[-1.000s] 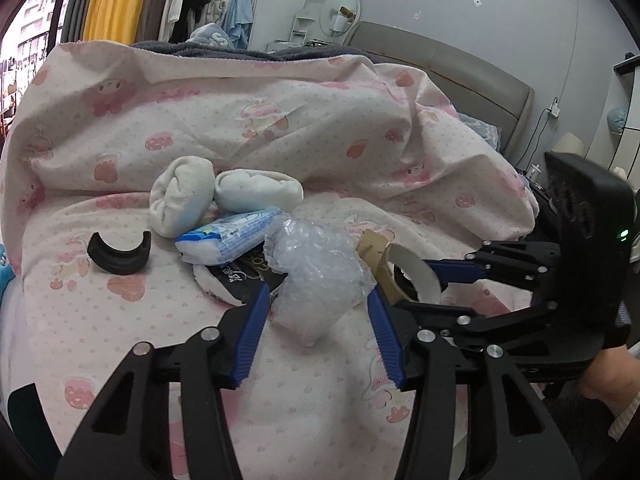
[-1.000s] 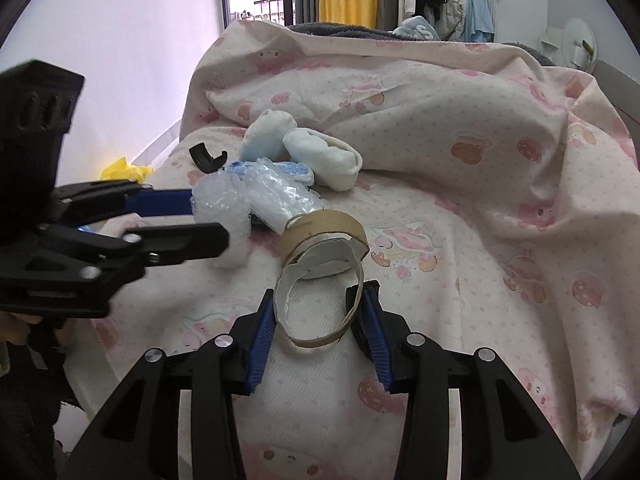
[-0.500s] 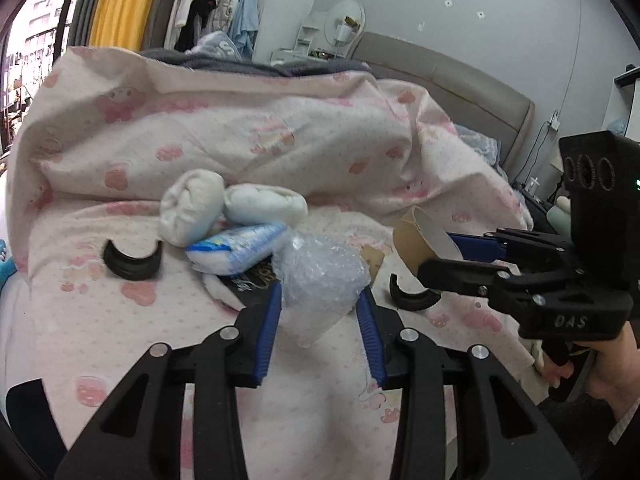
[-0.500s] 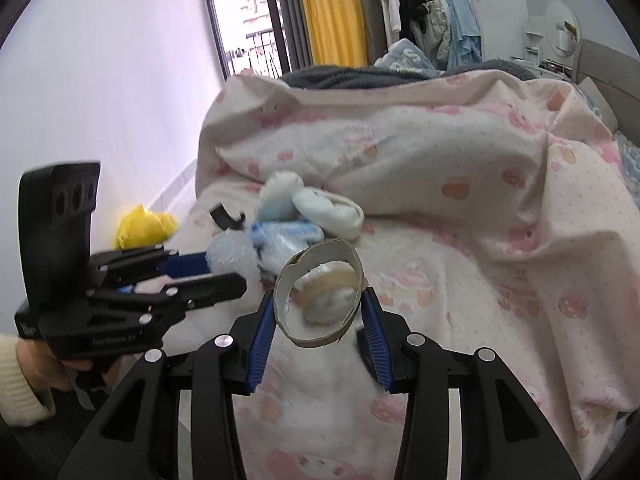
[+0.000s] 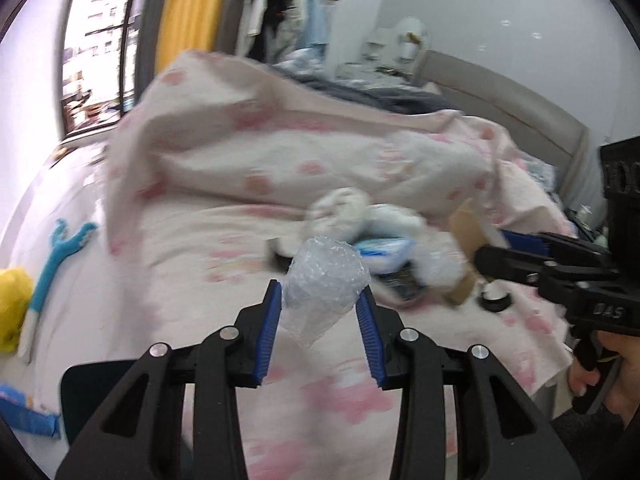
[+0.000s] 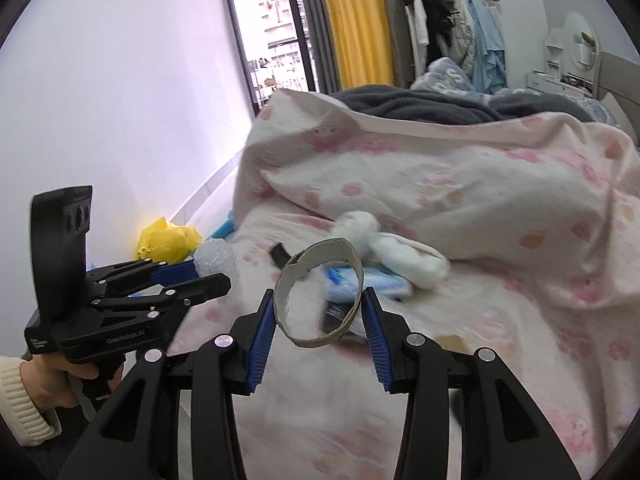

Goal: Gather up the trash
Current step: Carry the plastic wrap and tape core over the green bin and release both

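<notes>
Both grippers have lifted off the bed since a second ago, each carrying its item clear of the pink-patterned white quilt [image 6: 500, 216]. We note the left gripper [image 5: 320, 312] has its blue pads squeezed onto a crumpled wad of clear bubble wrap [image 5: 322, 280], jaws narrowed since the earlier frame, when they stood wider around the wad. Our right gripper [image 6: 320, 316] pinches a flattened brown cardboard tape ring [image 6: 318, 292] between its pads, unchanged in width, the ring upright and facing the camera. Left on the quilt, well below both grippers: two rolled white socks [image 6: 396, 248], a blue-and-white tissue pack [image 6: 376, 278], a black wrapper [image 6: 336, 314] touching the pack, and a black curved plastic piece [image 6: 280, 254]. Beyond the bed edge, a yellow plastic bag [image 6: 168, 238] sits on the floor by the wall. The left wrist view is motion-blurred.
</notes>
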Demonstrator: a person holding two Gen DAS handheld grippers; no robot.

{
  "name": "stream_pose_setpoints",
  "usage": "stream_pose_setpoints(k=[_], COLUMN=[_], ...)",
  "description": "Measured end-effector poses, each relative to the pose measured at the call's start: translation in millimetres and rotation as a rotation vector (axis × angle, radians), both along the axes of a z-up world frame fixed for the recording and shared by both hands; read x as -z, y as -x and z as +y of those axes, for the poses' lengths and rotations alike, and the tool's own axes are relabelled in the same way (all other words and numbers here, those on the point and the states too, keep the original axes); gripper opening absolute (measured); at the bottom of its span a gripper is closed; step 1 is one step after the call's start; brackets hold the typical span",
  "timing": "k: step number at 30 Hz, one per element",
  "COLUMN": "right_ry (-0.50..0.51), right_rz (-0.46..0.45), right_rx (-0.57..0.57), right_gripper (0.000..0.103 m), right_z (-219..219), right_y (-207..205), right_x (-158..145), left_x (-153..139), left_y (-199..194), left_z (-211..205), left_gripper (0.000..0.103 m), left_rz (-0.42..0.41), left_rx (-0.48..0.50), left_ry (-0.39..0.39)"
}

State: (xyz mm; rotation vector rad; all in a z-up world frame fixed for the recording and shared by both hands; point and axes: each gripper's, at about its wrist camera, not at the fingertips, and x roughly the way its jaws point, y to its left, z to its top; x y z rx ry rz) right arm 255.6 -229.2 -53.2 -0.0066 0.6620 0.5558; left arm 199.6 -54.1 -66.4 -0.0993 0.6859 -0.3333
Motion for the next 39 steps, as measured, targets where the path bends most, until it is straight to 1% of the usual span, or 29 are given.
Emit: stream_pose_setpoints(k=[4, 7, 13, 16, 20, 26, 28, 30, 33, 34, 36, 38, 39], right_ry=[-0.009, -0.014, -0.026, -0.025, -0.025, -0.015, -0.027, -0.040, -0.033, -0.029, -0.015, -0.004, 0.005], right_rz=[-0.006, -0.005, 0.010, 0.018, 0.044, 0.081, 0.101, 0.139, 0.175, 0.182, 0.201, 0.220, 0.230], right_rx=[-0.041, -0.072, -0.137, -0.173, -0.218, -0.272, -0.283, -0.296, -0.306, -0.309, -0.317, -0.327, -0.330], right_gripper=[0.044, 0.044, 0.044, 0.044, 0.044, 0.044, 0.044, 0.044, 0.044, 0.044, 0.044, 0.044, 0.044], right_z=[28, 49, 98, 123, 157, 197, 206, 219, 236, 237, 247, 256, 262], right_y=[-2, -1, -5, -5, -4, -3, -4, -6, -8, -9, -9, -9, -9], right_x=[-4, -5, -3, -1, 5, 13, 17, 24, 32, 36, 41, 48, 51], left_x=[9, 13, 27, 41, 59, 88, 99, 105, 120, 126, 132, 137, 137], left_y=[-2, -1, 4, 6, 10, 18, 22, 25, 30, 32, 34, 37, 38], left_z=[38, 63, 95, 113, 140, 176, 189, 198, 214, 220, 226, 234, 237], left_gripper=[0.041, 0.041, 0.041, 0.041, 0.042, 0.042, 0.042, 0.042, 0.043, 0.043, 0.044, 0.047, 0.054], left_rz=[0.055, 0.086, 0.153, 0.213, 0.302, 0.421, 0.467, 0.499, 0.556, 0.585, 0.614, 0.633, 0.636], left_rx=[-0.085, -0.128, -0.179, -0.203, -0.233, -0.269, -0.277, -0.283, -0.293, -0.292, -0.297, -0.298, -0.300], left_ry=[-0.020, -0.021, -0.047, -0.068, -0.055, -0.077, -0.070, -0.072, -0.060, -0.048, -0.030, -0.014, -0.008])
